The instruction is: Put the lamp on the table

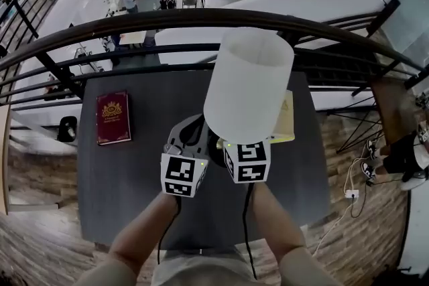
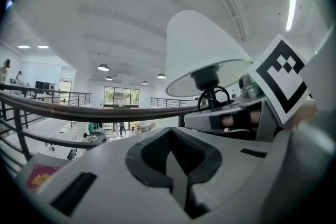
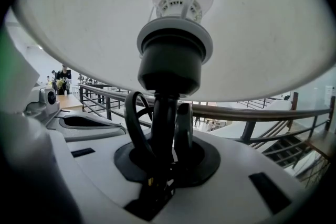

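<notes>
The lamp has a wide white shade [image 1: 248, 84] and a black socket [image 3: 170, 60] on a thin black stem [image 3: 164, 118] with a looped cord. My right gripper [image 3: 165, 165] is shut on that stem and holds the lamp upright above the dark table [image 1: 134, 197]. In the head view the shade hides the right gripper's [image 1: 224, 144] jaws. My left gripper [image 1: 191, 134] hovers close beside it on the left. Its jaws meet with nothing between them in the left gripper view [image 2: 170, 165], which also shows the shade [image 2: 202, 50] at upper right.
A red book [image 1: 112, 117] lies on the table's left part, and a yellowish pad [image 1: 287, 120] shows under the shade at the right. A dark railing [image 1: 201, 20] runs along the table's far edge, with a lower floor beyond. Wooden flooring [image 1: 362, 164] surrounds the table.
</notes>
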Available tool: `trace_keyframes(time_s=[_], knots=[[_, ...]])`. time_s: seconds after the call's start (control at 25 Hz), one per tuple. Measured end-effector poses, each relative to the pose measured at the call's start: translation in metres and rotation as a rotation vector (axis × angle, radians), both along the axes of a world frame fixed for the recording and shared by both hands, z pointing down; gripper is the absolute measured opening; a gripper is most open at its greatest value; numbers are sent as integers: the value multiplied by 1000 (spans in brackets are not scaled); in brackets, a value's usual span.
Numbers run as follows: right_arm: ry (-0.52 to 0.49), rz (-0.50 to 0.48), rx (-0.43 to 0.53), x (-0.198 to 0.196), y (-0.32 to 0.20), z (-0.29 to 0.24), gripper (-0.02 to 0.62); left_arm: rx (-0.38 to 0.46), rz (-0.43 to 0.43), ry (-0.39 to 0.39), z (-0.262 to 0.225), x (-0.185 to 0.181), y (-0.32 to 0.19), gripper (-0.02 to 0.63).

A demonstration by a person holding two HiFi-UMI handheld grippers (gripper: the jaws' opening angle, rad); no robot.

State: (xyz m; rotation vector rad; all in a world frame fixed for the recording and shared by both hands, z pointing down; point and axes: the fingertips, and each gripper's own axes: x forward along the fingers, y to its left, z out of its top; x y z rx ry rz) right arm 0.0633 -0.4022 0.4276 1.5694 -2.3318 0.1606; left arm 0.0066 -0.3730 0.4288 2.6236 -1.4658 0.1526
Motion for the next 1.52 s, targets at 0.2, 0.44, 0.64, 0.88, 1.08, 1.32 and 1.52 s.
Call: trace_keyframes(time_s=[0.2,0.44,0.64,0.88,1.08,1.32,1.52], knots=[[-29,42,33,20,-67,23,66,80,43,64,22,22,-65,5],[-63,90,64,40,-125,67,66,88,28,35,63,27,-134,5],[-20,106,76,43,-159,108,66,41,4,-12,114,34,-174,5],[-30,87,93,34,-176,153,66,0,-4,55,158,42,-191,5],[-48,66,130,28,-178,168,66,42,11,75,170,48,-192,5],[-63,61,224,26,-170,167,66,28,17,95,178,46,-190,5],[-96,47,300,26,-159,170,66,10,25,101,185,48,-183,5]])
